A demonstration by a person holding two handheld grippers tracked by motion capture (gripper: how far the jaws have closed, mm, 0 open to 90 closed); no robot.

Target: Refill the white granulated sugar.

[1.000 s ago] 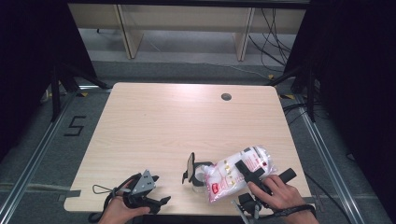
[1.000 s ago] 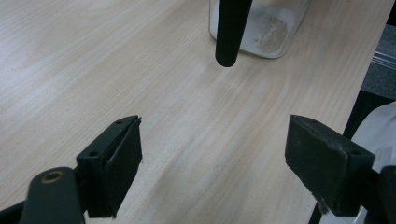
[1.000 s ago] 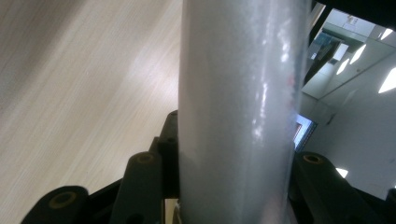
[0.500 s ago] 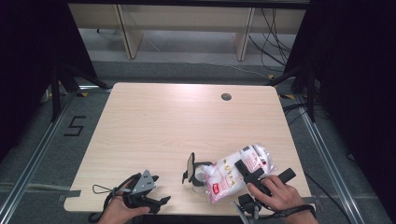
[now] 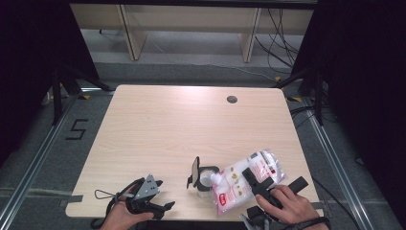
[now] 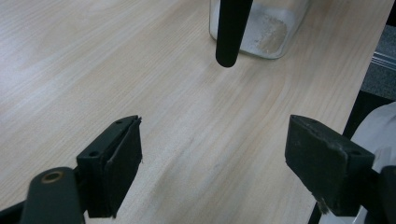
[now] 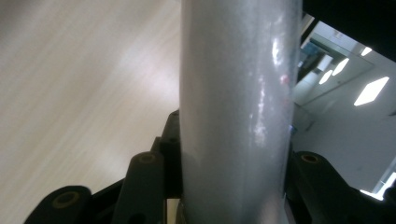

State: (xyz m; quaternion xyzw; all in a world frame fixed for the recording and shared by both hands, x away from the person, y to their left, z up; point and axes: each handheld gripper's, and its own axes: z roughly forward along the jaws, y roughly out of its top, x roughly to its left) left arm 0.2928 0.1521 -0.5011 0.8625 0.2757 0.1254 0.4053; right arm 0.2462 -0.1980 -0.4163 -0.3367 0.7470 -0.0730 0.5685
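The high view shows a pale wooden worktop (image 5: 158,129) with a person's hands coming in at the near edge. On the left, the left gripper (image 5: 160,207) lies low at the near edge in the person's left hand (image 5: 119,216). In the left gripper view its two black fingers (image 6: 114,165) stand wide apart with only bare wood between them, so they are open and hold nothing.

A bit to the right, near the middle of the near edge, stands a small clear jar (image 5: 207,178) with its black lid (image 5: 194,171) flipped up on the left side. The left gripper view shows the jar (image 6: 266,28) ahead with some pale powder in the bottom.

Right of the jar is a white bag (image 5: 244,179) with red print. It is tilted, and its small spout end sits at the jar's open mouth. The right gripper (image 5: 256,178) lies across the bag, held by the person's right hand (image 5: 287,207). In the right gripper view the fingers (image 7: 154,182) press on both sides of the pale bag (image 7: 236,107), so they are gripping it. That view is blurry, so the print cannot be read there.

A small dark hole (image 5: 232,99) sits near the far right edge of the worktop.
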